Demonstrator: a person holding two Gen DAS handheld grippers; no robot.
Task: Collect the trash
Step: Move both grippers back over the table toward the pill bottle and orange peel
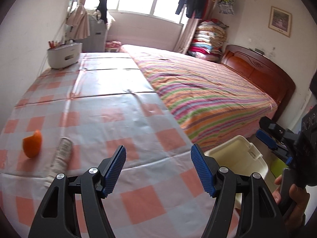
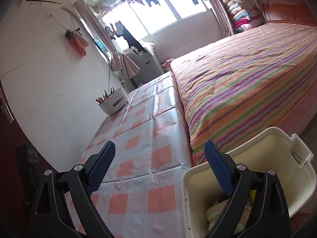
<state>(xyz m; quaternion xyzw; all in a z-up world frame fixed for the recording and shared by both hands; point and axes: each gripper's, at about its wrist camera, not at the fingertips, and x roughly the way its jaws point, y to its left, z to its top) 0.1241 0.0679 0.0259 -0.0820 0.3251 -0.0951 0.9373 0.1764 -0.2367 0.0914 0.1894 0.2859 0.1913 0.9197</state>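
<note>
Left gripper (image 1: 158, 158) jaws wide, empty, over the checked worktop (image 1: 138, 130); right gripper (image 2: 159, 156) jaws wide, empty, at the rim of the cream bin (image 2: 257, 158), which already holds some scraps. Remaining trash, an orange peel (image 1: 32, 143) and a crumpled paper roll (image 1: 61, 154), lies left of the left gripper. Risk: roll may slide on the glossy cloth when pinched; no legible writing.

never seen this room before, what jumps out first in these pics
The bright striped bedspread fills the right side, beside a table under an orange-checked cloth. On the cloth's left edge lies a piece of orange peel next to a crushed can. A cream bin stands at the table's near right corner.
</note>
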